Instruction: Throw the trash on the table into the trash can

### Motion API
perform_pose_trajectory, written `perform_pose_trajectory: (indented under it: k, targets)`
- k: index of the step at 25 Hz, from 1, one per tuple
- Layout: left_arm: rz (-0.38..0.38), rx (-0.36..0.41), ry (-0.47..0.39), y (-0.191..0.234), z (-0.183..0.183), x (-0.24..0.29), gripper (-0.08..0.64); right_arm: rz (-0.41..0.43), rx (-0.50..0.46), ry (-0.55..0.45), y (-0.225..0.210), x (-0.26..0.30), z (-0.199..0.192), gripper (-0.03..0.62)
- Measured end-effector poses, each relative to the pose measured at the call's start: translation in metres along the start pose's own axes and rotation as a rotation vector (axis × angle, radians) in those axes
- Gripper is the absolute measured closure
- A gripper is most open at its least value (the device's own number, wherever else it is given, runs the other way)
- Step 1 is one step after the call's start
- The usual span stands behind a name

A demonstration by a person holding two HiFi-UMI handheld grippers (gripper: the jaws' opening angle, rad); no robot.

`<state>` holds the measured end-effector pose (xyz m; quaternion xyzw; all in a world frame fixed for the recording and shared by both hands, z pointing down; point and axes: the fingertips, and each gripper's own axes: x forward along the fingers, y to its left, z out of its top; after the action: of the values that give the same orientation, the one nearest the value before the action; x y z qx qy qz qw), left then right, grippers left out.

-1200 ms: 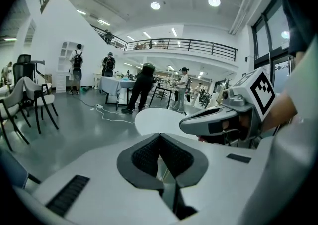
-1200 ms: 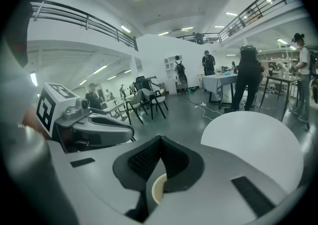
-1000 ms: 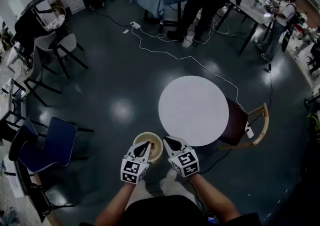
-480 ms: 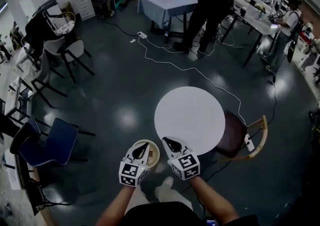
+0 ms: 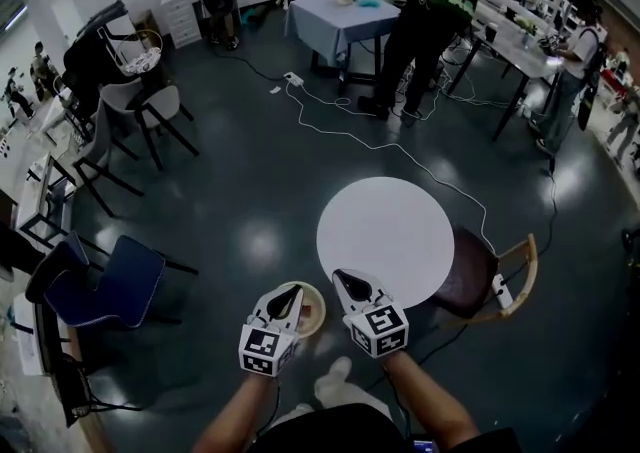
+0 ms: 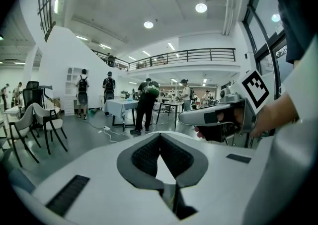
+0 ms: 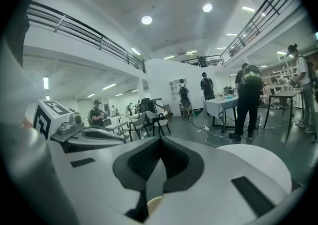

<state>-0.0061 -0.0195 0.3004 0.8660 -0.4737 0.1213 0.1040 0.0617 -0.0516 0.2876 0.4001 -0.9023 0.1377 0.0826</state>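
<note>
Here, both hand-held grippers (image 5: 294,291) (image 5: 340,278) closed, empty.

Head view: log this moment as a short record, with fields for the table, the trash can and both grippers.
Table: round white table, no trash visible on top
Bin: beige trash can on the floor beside the table, partly covered by the left gripper
Left: left gripper shut, nothing between its jaws
Right: right gripper shut, empty, over the table's near edge
Nearby: dark red chair at the table's right
</note>
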Motion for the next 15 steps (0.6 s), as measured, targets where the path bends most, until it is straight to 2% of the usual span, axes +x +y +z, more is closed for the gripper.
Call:
perform_pose_trajectory:
  k: [10,15]
  targets:
    - [0.007,0.007,-0.072,-0.029,-0.003,-0.118,0.545,0.004,-0.025,-0.063,0.101,-0.066,0.002,0.574]
    - [0.013,0.033,-0.101,-0.046,-0.004,-0.177,0.545,0.006,-0.07,-0.087,0.154,-0.097,0.002,0.574]
